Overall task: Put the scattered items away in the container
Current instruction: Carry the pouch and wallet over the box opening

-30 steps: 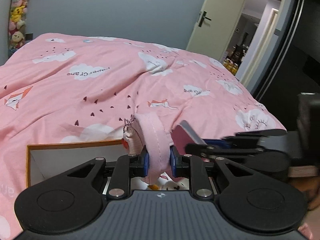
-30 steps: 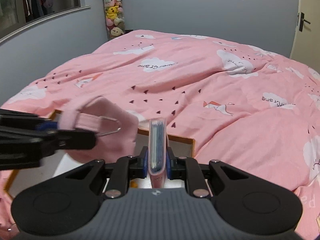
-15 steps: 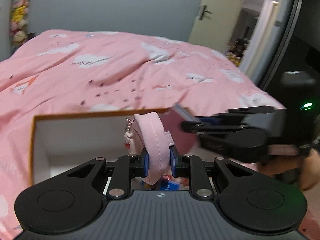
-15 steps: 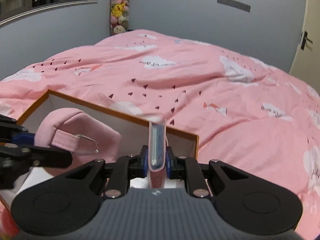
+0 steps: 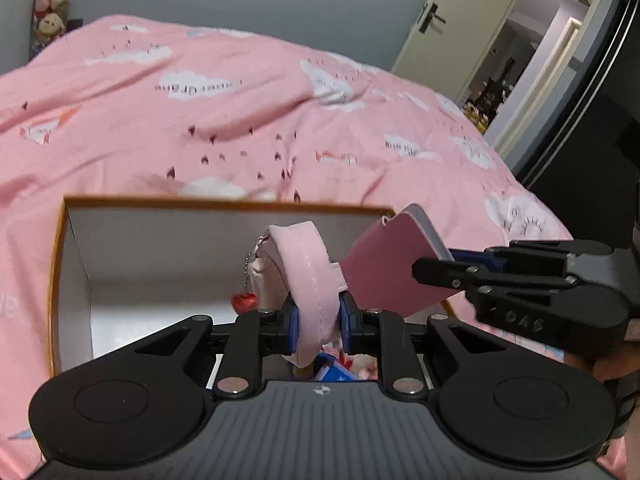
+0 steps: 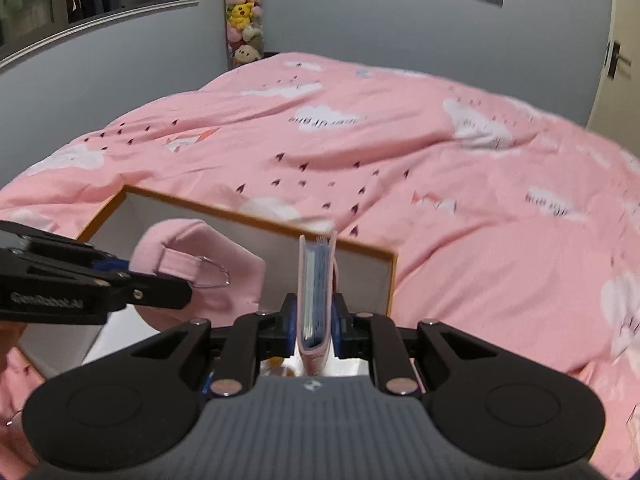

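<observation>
Left gripper [image 5: 316,322] clamps pink pouch [image 5: 306,276] above orange-rimmed box [image 5: 72,264]; right gripper [image 5: 430,268] grips pink card holder [image 5: 390,268]; pink quilt [image 5: 240,120].

Pink pouch [image 5: 308,264]; pink wallet [image 5: 394,264]; white box [image 5: 160,240], orange rim; pink cloud-print duvet [image 5: 240,120].

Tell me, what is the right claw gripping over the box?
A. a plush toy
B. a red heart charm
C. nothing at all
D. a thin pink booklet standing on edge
D: the right claw is shut on a thin pink booklet held upright on its edge above the box, while the left claw grips a pink pouch.
</observation>
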Tool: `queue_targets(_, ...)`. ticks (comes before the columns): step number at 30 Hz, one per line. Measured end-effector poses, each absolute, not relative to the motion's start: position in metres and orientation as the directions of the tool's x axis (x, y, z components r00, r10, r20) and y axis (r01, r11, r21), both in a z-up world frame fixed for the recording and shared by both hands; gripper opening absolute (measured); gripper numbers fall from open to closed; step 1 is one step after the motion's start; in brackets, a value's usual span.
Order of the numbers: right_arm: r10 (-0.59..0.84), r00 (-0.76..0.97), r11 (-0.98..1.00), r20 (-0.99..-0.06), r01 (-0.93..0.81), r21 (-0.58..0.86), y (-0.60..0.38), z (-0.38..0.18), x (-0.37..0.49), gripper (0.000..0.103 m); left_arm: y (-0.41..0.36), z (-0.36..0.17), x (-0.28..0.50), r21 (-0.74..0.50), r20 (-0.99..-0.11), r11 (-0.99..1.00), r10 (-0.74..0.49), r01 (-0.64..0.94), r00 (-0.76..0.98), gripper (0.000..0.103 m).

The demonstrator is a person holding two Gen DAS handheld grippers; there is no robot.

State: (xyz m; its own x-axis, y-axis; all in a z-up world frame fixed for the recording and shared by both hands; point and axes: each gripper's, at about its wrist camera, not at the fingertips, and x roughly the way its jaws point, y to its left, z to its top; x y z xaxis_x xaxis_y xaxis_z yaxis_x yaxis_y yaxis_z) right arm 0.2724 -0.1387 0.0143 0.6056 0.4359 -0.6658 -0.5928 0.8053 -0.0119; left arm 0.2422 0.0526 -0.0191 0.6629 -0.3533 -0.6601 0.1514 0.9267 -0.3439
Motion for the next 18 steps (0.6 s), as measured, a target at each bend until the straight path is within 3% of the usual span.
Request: queue_targets(18,0.348,0.584,0.865,-0.734,-0.501,0.012,-0.141,-0.018,0.312,0.018,0.017,-0.02,0.26,-0.304,-0.576,0.902,-0.431,0.307,0.695,0.022)
